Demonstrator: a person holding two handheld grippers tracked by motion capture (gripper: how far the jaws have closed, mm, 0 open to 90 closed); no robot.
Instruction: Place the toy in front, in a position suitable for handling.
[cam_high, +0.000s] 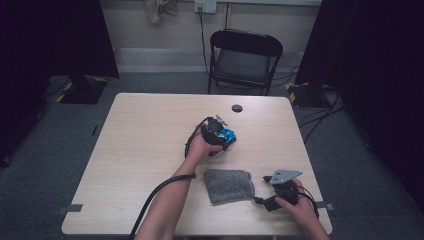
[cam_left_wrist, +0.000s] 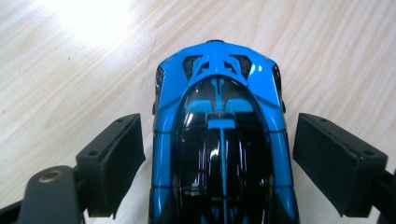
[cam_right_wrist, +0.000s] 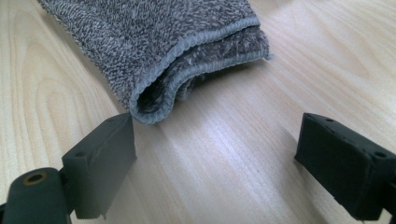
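- Item: glossy blue and black toy sports car (cam_left_wrist: 219, 140), moulded plastic, standing on its wheels on the pale wood-grain counter (cam_high: 145, 150), right of the middle. In the left gripper view it runs lengthwise away from me between my two black jaws, one end at the far side.
- Left gripper (cam_left_wrist: 219, 158): jaws released, spread wide, one to each flank of the car. A sliver of counter shows between each pad and the bodywork, so I grip nothing.
- Step in hand, as I judge it: the grasp on the car is either being lined up or let go; the frames do not tell which.
- Next move, if a pick-up is meant: close evenly on the two smooth flanks, low and square. The shiny shell looks slippery, and a skewed squeeze might roll the car off on its wheels.
- Left hand (cam_high: 200, 147): forearm reaching in from the near edge, gripper pointed forward and angled down over the car, cable trailing back along the arm.
- Neighbouring item: grey terry cloth, folded (cam_right_wrist: 163, 51), lying flat near the near edge, apart from the car.
- Right gripper (cam_right_wrist: 215, 158): jaws released and holding nothing, the left one just beside the cloth's folded corner; whether it touches I cannot tell.
- Right hand (cam_high: 295, 202): low at the near right corner, gripper aimed leftward at the cloth, grey three-cornered plate uppermost.
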